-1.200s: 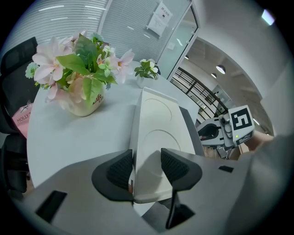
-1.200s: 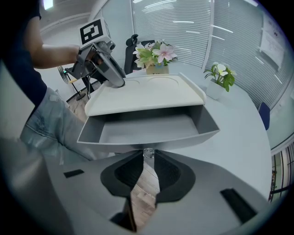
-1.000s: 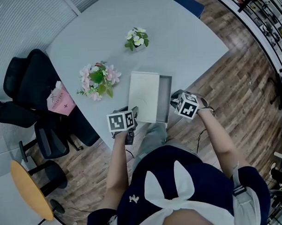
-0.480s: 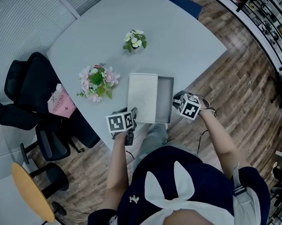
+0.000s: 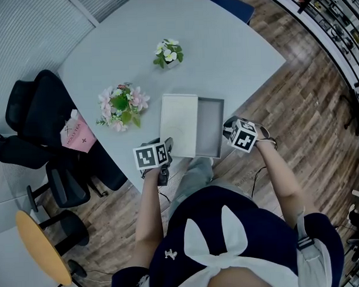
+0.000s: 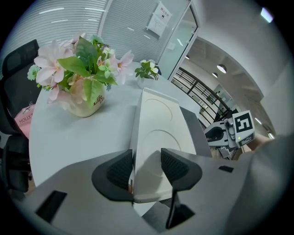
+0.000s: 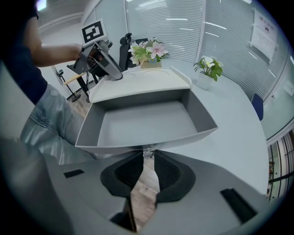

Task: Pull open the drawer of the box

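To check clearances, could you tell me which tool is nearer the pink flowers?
Left. The left tool grips the box end near the pink flowers; the right tool holds the drawer, across the box.

Pink bag [image 6: 23, 122]: "MOLLY". Flower pot [image 6: 81, 100]: small script, apparently "life".

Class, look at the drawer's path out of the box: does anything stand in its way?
Nothing visible does. The drawer opens toward the right gripper, which pinches its knob. Only the table edge and floor lie beyond.
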The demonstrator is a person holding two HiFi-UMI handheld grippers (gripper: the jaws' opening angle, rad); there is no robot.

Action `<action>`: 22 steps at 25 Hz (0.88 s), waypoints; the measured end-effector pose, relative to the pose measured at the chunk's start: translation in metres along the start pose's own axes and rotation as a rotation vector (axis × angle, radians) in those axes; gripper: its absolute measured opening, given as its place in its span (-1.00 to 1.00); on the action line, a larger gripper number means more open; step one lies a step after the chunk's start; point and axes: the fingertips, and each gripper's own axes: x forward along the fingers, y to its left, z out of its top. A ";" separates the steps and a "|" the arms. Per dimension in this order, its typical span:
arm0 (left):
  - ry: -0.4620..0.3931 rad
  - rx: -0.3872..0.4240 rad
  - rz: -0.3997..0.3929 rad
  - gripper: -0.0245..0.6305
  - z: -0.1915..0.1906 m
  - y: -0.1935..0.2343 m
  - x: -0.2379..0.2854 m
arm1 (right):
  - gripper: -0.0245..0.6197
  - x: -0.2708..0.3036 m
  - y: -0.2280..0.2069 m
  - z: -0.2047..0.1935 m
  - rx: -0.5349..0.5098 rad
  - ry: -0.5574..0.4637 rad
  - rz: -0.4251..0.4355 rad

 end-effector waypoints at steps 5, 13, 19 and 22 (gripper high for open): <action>0.004 -0.002 -0.004 -0.30 0.000 0.000 0.000 | -0.68 -0.003 -0.002 -0.012 0.023 0.013 -0.014; -0.007 -0.001 -0.005 -0.30 0.000 -0.001 -0.001 | -0.68 -0.005 -0.003 -0.016 0.056 -0.002 -0.026; -0.025 0.010 -0.001 -0.30 0.001 -0.001 -0.001 | -0.68 -0.003 -0.004 -0.017 0.080 -0.006 -0.040; -0.033 0.014 -0.005 -0.30 0.001 -0.001 -0.002 | -0.65 -0.006 -0.006 -0.017 0.099 -0.023 -0.063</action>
